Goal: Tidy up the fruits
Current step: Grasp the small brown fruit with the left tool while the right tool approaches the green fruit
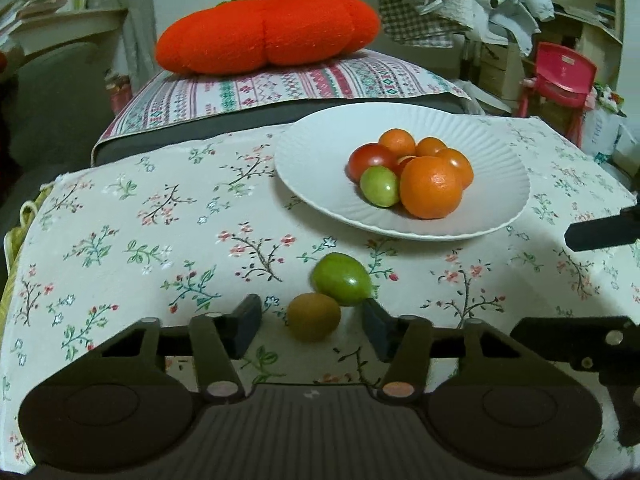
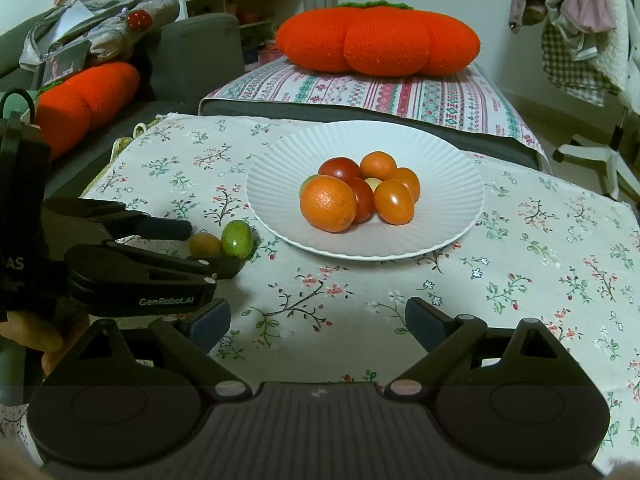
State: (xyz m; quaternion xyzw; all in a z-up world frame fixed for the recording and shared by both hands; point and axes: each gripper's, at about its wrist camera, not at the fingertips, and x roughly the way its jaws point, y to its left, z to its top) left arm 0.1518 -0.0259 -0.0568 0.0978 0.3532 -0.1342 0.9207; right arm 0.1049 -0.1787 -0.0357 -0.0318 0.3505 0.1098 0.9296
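A white ridged plate point(image 1: 312, 160) point(image 2: 440, 208) on the floral cloth holds several fruits: a big orange point(image 1: 430, 187) point(image 2: 328, 203), red and orange tomatoes and a green one point(image 1: 379, 186). Two loose fruits lie on the cloth in front of the plate: a green one point(image 1: 342, 279) point(image 2: 237, 239) and a brownish one point(image 1: 314, 317) point(image 2: 205, 245). My left gripper point(image 1: 312, 326) point(image 2: 212, 248) is open, its fingers on either side of the brownish fruit without closing on it. My right gripper point(image 2: 318, 324) is open and empty, low over the cloth in front of the plate.
A floral tablecloth point(image 1: 160, 240) covers the table. Behind it lies a striped cushion point(image 1: 280, 88) with a large orange pumpkin pillow point(image 1: 268, 32) point(image 2: 376, 40). A second orange pillow point(image 2: 84, 100) lies on the sofa at left. A red child's chair point(image 1: 560, 76) stands at the right.
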